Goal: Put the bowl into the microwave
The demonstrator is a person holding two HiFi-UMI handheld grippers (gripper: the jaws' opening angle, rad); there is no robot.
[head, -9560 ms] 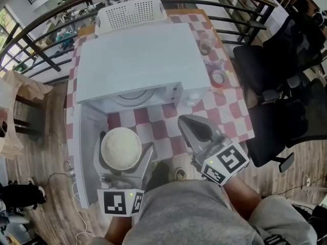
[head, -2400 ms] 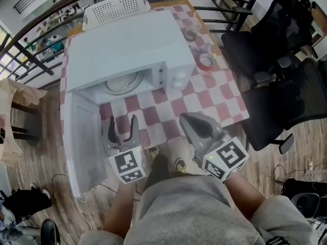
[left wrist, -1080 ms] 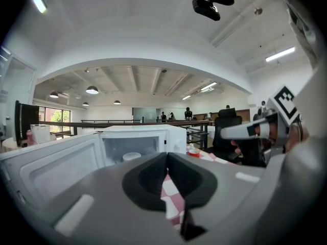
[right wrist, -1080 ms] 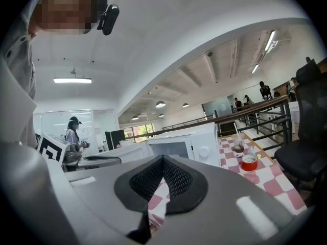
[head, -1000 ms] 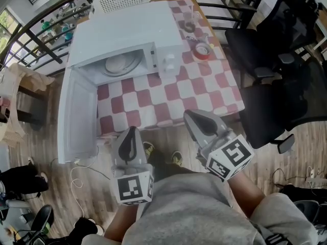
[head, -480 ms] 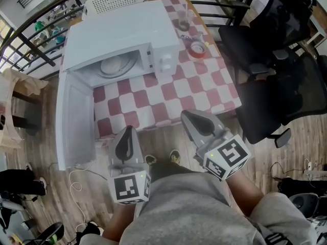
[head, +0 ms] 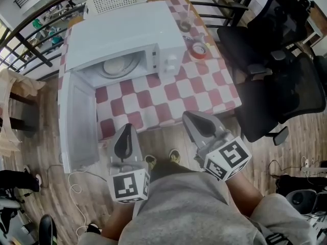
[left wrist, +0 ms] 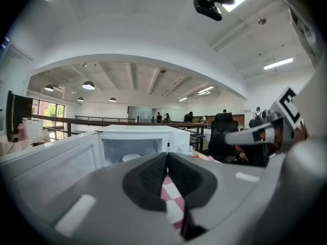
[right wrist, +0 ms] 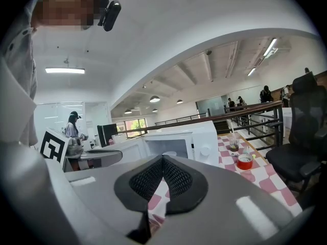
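Both jaw pairs closed, empty: left gripper point(head: 127, 131) has withdrawn beside right gripper point(head: 192, 120); bowl point(head: 116, 65) now sits inside microwave point(head: 122, 32), door point(head: 79, 121) open.

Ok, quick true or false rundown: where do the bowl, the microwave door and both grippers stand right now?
1. The bowl sits inside the microwave. True.
2. The microwave door is shut. False: it stands wide open at the microwave's left.
3. The left gripper holds the bowl. False: its jaws are together with nothing in them.
4. The right gripper is shut and empty. True.
5. The red tape roll lies left of the microwave. False: it lies to its right.
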